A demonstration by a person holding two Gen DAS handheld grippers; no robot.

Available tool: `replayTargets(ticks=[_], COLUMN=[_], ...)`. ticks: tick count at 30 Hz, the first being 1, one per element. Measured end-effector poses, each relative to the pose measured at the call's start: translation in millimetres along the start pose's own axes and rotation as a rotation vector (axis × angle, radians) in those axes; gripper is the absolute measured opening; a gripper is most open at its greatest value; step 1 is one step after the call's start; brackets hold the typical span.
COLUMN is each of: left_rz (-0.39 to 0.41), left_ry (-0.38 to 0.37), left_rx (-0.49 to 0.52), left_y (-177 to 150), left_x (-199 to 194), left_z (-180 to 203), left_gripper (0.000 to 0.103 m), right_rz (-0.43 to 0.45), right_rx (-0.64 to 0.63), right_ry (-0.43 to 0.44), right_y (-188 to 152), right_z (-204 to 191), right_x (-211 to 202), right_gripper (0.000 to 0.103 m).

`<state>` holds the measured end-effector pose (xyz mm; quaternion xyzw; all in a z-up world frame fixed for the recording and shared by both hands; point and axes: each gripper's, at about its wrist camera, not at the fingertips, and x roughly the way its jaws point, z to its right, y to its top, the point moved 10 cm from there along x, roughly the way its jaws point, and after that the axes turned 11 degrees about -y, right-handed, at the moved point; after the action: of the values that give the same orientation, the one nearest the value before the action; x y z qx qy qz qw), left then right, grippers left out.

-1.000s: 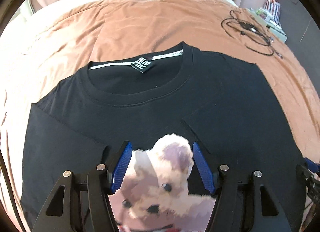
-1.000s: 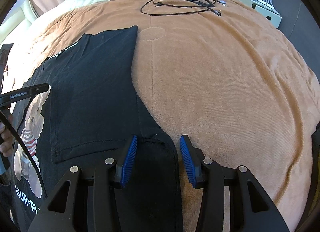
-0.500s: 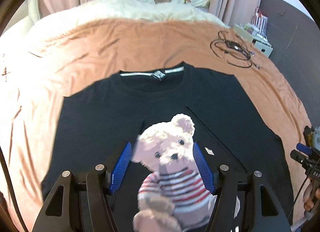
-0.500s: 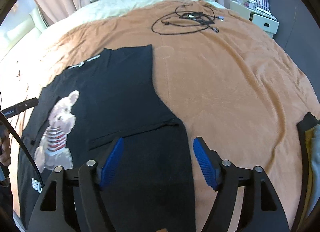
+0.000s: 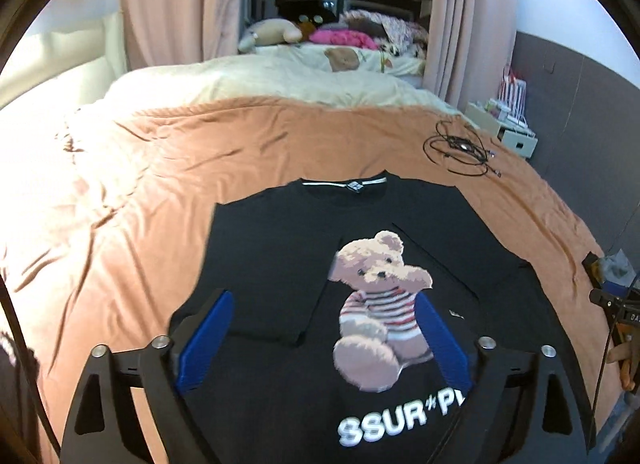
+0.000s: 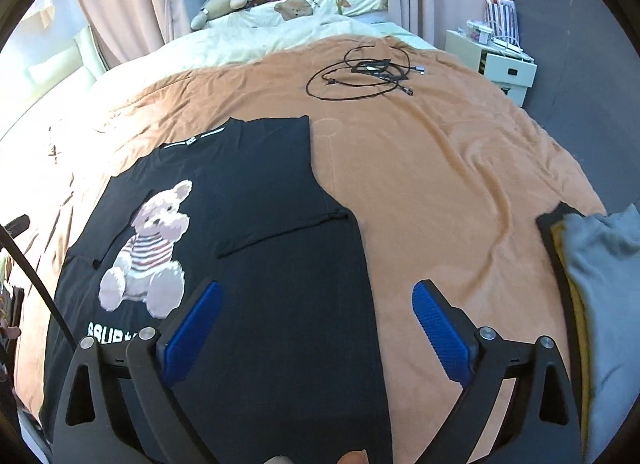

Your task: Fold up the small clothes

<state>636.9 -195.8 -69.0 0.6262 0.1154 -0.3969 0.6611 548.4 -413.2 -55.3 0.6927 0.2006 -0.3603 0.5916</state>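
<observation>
The black T-shirt [image 5: 280, 248] (teddy-bear print up, both sleeves folded in) lies flat on the brown blanket [image 6: 440, 184] of the bed. The left tool [image 5: 324, 338] and right tool [image 6: 316, 328] hover above it, jaws opening wide, gripping nothing.

a home bedroom: a bed [image 5: 280, 152] under an orange blanket, plush toys [image 5: 272, 34] at the frame's top, pink curtains [image 5: 180, 4] either side.

Both wrist views look steeply down, sharing the black T-shirt [image 5: 280, 248].
</observation>
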Motion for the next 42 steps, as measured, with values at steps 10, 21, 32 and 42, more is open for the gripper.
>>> replayTargets(ticks=[10, 21, 32, 42], left_rz=[0.009, -0.026, -0.096, -0.142], left_ry=[-0.010, -0.023, -0.022, -0.019], left_rx=[-0.031, -0.069, -0.139, -0.234], left_y=[-54.6, -132.1, -217.5, -273.6], left_x=[-70.9, -119.7, -143.0, -155.2], left_z=[-20.3, -46.1, -68.9, -88.8], left_gripper=[0.094, 0.103, 0.096, 0.076], right_rz=[0.051, 0.073, -0.006, -0.098], right_rx=[0.000, -0.065, -0.064, 0.037], right_ry=[0.024, -0.038, 0.013, 0.104], right_y=[-37.9, -85.3, -149.9, -193.8], right_z=[17.5, 26.1, 44.4, 82.9], right_x=[-52.2, -83.2, -92.3, -92.0], right_gripper=[0.096, 0.096, 0.095, 0.064])
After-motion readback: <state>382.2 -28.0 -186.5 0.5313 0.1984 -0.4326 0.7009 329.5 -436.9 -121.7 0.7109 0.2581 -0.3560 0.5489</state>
